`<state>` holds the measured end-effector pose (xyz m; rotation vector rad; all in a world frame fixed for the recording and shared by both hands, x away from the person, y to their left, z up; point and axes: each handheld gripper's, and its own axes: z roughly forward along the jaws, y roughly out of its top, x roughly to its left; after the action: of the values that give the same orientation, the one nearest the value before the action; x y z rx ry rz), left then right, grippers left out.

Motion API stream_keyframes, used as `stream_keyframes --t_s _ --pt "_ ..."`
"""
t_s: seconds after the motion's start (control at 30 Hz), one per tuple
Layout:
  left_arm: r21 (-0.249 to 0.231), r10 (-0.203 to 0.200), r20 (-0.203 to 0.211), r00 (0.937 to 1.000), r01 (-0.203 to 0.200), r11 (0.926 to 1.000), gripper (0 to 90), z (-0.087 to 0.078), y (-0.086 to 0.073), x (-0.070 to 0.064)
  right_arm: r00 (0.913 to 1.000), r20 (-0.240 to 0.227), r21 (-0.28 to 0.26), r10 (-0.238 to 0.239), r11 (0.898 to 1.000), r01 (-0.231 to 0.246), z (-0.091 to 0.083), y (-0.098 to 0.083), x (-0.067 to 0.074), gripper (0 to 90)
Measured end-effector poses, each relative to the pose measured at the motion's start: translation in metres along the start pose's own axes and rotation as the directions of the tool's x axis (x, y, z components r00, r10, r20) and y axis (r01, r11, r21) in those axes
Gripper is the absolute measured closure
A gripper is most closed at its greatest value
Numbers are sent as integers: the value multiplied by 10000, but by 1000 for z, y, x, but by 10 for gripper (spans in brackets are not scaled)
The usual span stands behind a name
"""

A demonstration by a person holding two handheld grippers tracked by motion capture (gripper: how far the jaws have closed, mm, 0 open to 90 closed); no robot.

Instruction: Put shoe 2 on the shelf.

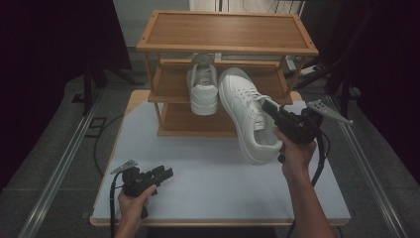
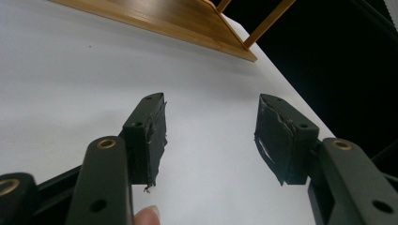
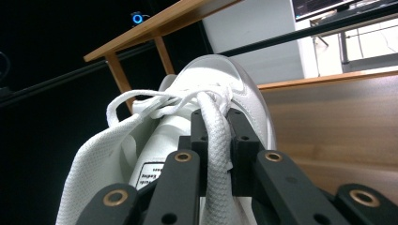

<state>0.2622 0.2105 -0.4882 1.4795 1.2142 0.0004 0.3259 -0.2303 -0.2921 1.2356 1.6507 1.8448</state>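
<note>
Sneaker (image 1: 247, 116), white, second of a pair, is in hand; the step is judged to be carrying it to the wooden shoe rack (image 1: 225, 47) to join its mate. Left to right in the high view: the left gripper (image 1: 166, 173) rests low over the near left of the white table (image 1: 208, 178), jaws apart with nothing between them; the left gripper view confirms bare pads over the tabletop. At centre, the first sneaker (image 1: 203, 89) sits on the middle shelf, heel toward the person. Just right of it, the carried sneaker hangs tilted in front of the rack, toe near the middle shelf, heel lower and nearer the person, clear of the table. The right gripper (image 1: 272, 110) holds it; in the right gripper view the jaws are clamped on the tongue (image 3: 217, 140) at the laces. Next move, as judged: level the shoe, slide it toe-first onto the free right half of the middle shelf beside its mate, avoiding the rack post (image 1: 296, 72), then release.
</note>
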Motion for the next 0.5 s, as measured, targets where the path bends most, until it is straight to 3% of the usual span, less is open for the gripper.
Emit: stream_keyframes --t_s 0.5 --pt "-85 -72 29 10000 72 9999 436 -3 1 2 9941 1080 12 71 10000 -72 38 15 -3 832"
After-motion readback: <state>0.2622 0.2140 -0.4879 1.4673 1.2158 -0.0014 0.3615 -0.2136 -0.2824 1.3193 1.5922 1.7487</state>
